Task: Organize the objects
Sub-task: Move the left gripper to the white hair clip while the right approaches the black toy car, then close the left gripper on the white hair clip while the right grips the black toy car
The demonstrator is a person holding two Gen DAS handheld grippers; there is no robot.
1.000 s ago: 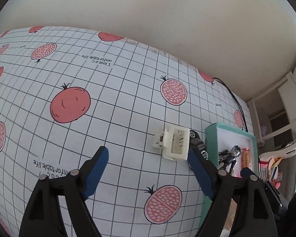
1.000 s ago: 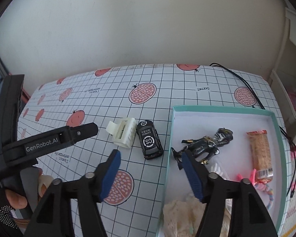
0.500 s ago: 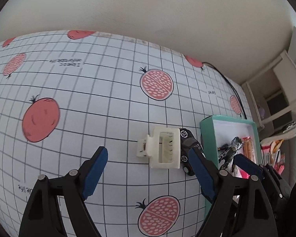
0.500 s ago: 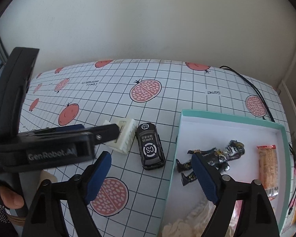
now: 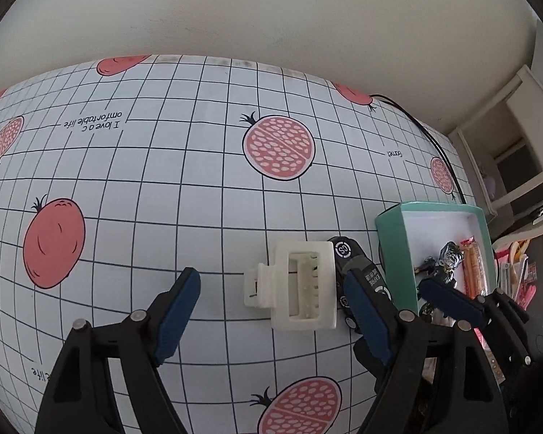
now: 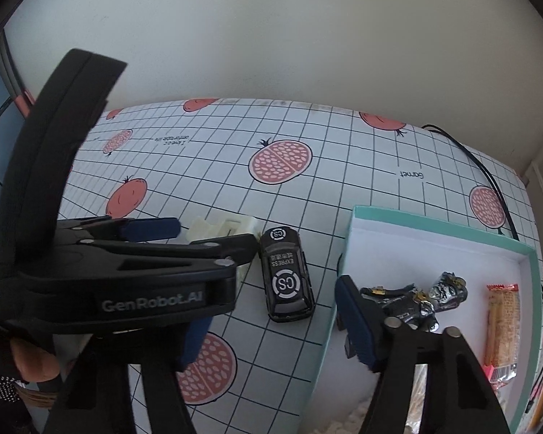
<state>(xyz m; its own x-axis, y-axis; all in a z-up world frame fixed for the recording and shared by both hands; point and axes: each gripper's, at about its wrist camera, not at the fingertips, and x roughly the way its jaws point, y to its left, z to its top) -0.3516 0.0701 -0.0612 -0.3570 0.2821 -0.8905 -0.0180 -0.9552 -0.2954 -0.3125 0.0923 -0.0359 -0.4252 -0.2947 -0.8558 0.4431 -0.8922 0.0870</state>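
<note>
- Left wrist view: the left gripper [image 5: 271, 303] has its jaws spread wide, nothing between the blue pads, and it hangs low over the table.
- The cream hair claw clip [image 5: 297, 287] lies on the tablecloth [image 5: 163, 181] between the two fingers, nearer the right one, apart from both pads.
- A black toy car [image 5: 351, 256] lies just beside the clip on its right, touching or nearly touching it; the left gripper's right finger covers part of the car.
- Right of the car stands the teal box [image 5: 394, 253], white inside, holding a dark action figure [image 5: 441, 264] and an orange snack packet [image 5: 474, 267].
- One blue-padded finger of the other gripper shows in front of the box.
- Right wrist view: the right gripper [image 6: 271, 329] is also wide open and holds nothing; its right finger is over the box's near-left corner, its left finger over the cloth.
- The left gripper [image 6: 184, 233] crosses the left of this view, its fingers on either side of the claw clip [image 6: 228, 226], which it partly hides.
- The toy car [image 6: 286, 278] lies on the tablecloth [image 6: 344, 166] between the clip and the teal box [image 6: 347, 246].
- In the box lie the action figure [image 6: 416, 300] and, near the right wall, the snack packet [image 6: 501, 325].
- A black cable [image 6: 481, 159] runs along the table's far right edge.
</note>
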